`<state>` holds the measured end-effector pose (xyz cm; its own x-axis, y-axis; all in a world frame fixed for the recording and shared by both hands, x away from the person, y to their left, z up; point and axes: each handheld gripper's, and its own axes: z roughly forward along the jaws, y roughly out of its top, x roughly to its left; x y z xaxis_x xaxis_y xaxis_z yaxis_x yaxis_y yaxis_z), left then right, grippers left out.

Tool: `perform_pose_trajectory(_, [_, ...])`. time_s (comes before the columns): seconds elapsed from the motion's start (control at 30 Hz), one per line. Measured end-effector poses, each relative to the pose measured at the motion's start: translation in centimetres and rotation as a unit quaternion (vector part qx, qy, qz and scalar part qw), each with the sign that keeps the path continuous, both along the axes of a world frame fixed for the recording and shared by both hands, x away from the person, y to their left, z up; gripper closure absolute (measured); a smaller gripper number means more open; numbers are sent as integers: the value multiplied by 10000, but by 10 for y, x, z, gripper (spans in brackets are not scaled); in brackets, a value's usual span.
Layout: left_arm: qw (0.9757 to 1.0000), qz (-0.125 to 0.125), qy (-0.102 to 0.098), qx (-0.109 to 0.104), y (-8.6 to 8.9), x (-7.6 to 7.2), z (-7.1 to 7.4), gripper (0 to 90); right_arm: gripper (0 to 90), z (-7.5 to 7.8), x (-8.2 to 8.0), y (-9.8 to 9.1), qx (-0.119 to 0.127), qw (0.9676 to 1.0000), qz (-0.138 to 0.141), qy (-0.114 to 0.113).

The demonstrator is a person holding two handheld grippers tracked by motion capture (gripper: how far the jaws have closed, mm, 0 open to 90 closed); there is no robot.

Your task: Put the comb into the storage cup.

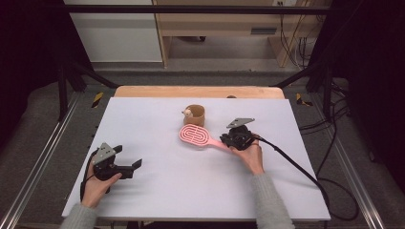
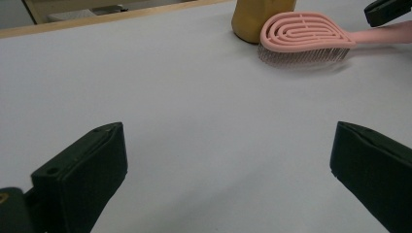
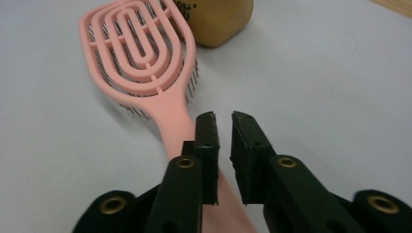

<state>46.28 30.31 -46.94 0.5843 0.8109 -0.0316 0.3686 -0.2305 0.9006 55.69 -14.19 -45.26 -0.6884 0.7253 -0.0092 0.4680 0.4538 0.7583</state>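
A pink hairbrush (image 1: 194,135) lies bristles-down on the white tabletop (image 1: 191,191), its handle pointing right toward my right gripper (image 1: 225,140). In the right gripper view the brush (image 3: 141,63) runs from the upper left down under my gripper (image 3: 223,121). The jaws stand a narrow gap apart just above the handle, and only table shows between the tips. My left gripper (image 1: 137,165) rests at the front left, wide open with nothing between its jaws (image 2: 228,160). From the left gripper view the brush (image 2: 303,39) sits far off at the upper right.
A small tan cup (image 1: 195,115) stands just behind the brush head; it shows as a tan cup (image 3: 218,22) beyond the brush and a tan cup (image 2: 257,19) to its left. A wooden table edge (image 1: 198,91) runs behind the white surface. Cables (image 1: 296,164) trail off right.
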Motion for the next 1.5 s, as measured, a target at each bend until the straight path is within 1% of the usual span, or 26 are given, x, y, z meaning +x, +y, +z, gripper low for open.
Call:
perform_pose_trajectory(0.03, [10000, -1, 0, 2, 0, 0, 0, 1, 730, 1, 0, 0, 33, 10000, 16, -21])
perform_pose_trajectory(0.13, [10000, 2, -6, 8, 0, 0, 0, 0, 622, 5, -1, -1, 110, 9997, 65, -211])
perform_pose_trajectory(0.17, [10000, -2, -7, 2, 0, 0, 0, 0, 584, 6, -2, -2, 144, 9996, 78, -237])
perform_pose_trajectory(0.23, [10000, 3, -14, 6, 0, 0, 0, 1, 486, 9, -3, -2, 206, 9991, 113, -353])
perform_pose_trajectory(0.4, [10000, 7, -23, -7, 0, 0, 0, 1, 303, 16, -5, -5, 302, 9983, 132, -473])
perform_pose_trajectory(0.47, [10000, 7, -24, -8, 0, 0, 0, 0, 223, 18, -5, -6, 365, 9982, 152, -450])
perform_pose_trajectory(0.53, [10000, 8, -26, -6, 0, 0, 0, 0, 153, 19, -6, -6, 362, 9983, 114, -441])
perform_pose_trajectory(0.63, [10000, 4, -33, 0, 0, 0, 0, 1, 83, 22, -6, -7, 404, 9984, 82, -387])
perform_pose_trajectory(0.7, [10000, -2, -31, -2, 0, 0, 0, 0, 56, 23, -6, -8, 438, 9982, 62, -409])
perform_pose_trajectory(0.73, [10000, -4, -30, -2, 0, 0, 0, 0, 45, 24, -6, -8, 466, 9981, 97, -397])
perform_pose_trajectory(0.8, [10000, -13, -26, 5, -1, 0, 0, 0, 42, 25, -6, -9, 499, 9979, 163, -383])
perform_pose_trajectory(0.87, [10000, -20, -25, 7, -1, 0, 0, 0, 47, 26, -6, -9, 501, 9980, 167, -356])
perform_pose_trajectory(0.93, [10000, -19, -21, 2, -1, 0, 0, 1, 47, 27, -5, -8, 446, 9982, 206, -347])
perform_pose_trajectory(1.03, [10000, -26, -17, 11, -1, 0, 0, 0, 44, 30, -5, -2, 247, 9986, 338, -335])
perform_pose_trajectory(1.07, [10000, -30, -20, 14, -1, 0, 0, 0, 40, 31, -4, 1, 262, 9981, 439, -355])
perform_pose_trajectory(1.1, [10000, -26, -23, 0, -1, 0, 0, 0, 33, 32, -4, 3, 287, 9978, 491, -329])
perform_pose_trajectory(1.2, [10000, -29, -14, 10, 0, 0, 0, 0, 43, 33, -2, 10, 212, 9979, 517, -338])
perform_pose_trajectory(1.23, [10000, -30, -13, 9, 0, 0, 0, 0, 43, 33, 0, 12, 221, 9977, 544, -325])
perform_pose_trajectory(1.33, [10000, -27, -29, -15, 0, 0, 0, 0, 50, 31, 3, 17, 118, 9981, 543, -267])
perform_pose_trajectory(1.5, [10000, -28, -20, -10, 0, 0, 0, 1, 55, 25, 7, 26, 48, 9980, 615, -160])
